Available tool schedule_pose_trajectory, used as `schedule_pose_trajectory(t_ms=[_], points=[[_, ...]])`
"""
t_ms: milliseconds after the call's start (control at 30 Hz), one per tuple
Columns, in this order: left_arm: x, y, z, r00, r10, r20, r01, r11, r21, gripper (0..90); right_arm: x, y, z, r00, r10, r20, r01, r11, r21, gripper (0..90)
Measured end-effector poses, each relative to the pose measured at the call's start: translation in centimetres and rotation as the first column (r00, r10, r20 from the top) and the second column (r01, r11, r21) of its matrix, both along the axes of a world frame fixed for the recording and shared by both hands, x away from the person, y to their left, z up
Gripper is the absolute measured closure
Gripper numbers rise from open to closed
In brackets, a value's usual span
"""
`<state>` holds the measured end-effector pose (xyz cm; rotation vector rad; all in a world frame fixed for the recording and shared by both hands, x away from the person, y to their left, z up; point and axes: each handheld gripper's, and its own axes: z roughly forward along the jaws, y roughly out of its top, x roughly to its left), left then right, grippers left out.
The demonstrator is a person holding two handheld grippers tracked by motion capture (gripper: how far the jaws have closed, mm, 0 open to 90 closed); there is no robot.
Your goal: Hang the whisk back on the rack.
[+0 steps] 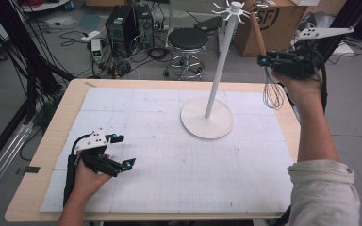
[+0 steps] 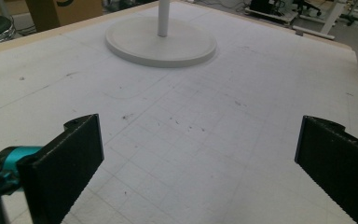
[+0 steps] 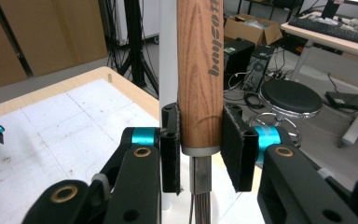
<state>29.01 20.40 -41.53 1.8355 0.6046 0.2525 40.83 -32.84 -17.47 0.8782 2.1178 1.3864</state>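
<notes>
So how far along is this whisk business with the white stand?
The whisk is already picked up: the right gripper is shut on its wooden handle, holding it in the air near the hooked top of the white stand. It hangs on no hook yet, which looks like what's left. The left gripper rests open on the table.

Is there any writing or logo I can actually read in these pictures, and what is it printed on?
"SF": large black letters on the cardboard box on the floor behind the table.
Dark lettering runs up the whisk's wooden handle, held in the right hand-held gripper; it starts roughly "buye", the rest too blurred to read.
The keyboard on the far desk has keys too small to read.
</notes>
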Motion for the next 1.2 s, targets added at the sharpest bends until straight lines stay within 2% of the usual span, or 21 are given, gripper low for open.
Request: schedule_pose_trajectory(t_ms=[200, 367, 533, 833, 967, 1200], points=[[0.0, 0.1, 0.0, 1.0, 0.003, 0.001, -0.003, 1.0, 0.001, 1.6, 0.6, 0.6, -0.4, 0.9998, -0.007, -0.018, 0.007, 1.0, -0.002, 70.8], [0.0, 0.0, 0.0, 1.0, -0.003, 0.001, 0.003, 1.0, 0.001, 1.6, 1.0, 1.8, -0.8, 0.9995, -0.02, -0.023, 0.019, 0.999, -0.043, 70.9], [0.0, 0.0, 0.0, 1.0, -0.001, 0.0, 0.001, 1.0, -0.001, 1.6, 1.3, 2.7, -1.0, 0.9989, -0.03, -0.035, 0.028, 0.998, -0.048, 70.7], [0.0, 0.0, 0.0, 1.0, -0.002, 0.0, 0.002, 1.0, -0.003, 1.6, 1.9, 4.5, -1.2, 0.999, -0.019, -0.04, 0.016, 0.997, -0.073, 68.6], [0.0, 0.1, 0.0, 1.0, -0.003, 0.003, 0.003, 1.0, 0.002, 1.6, 1.7, 4.9, -1.2, 0.9995, -0.002, -0.032, -0.001, 0.995, -0.096, 66.1], [0.0, 0.1, 0.0, 1.0, -0.003, 0.0, 0.003, 1.0, 0.002, 1.6, 1.0, 4.7, -1.3, 0.9994, 0.021, -0.027, -0.023, 0.994, -0.104, 49.6]])
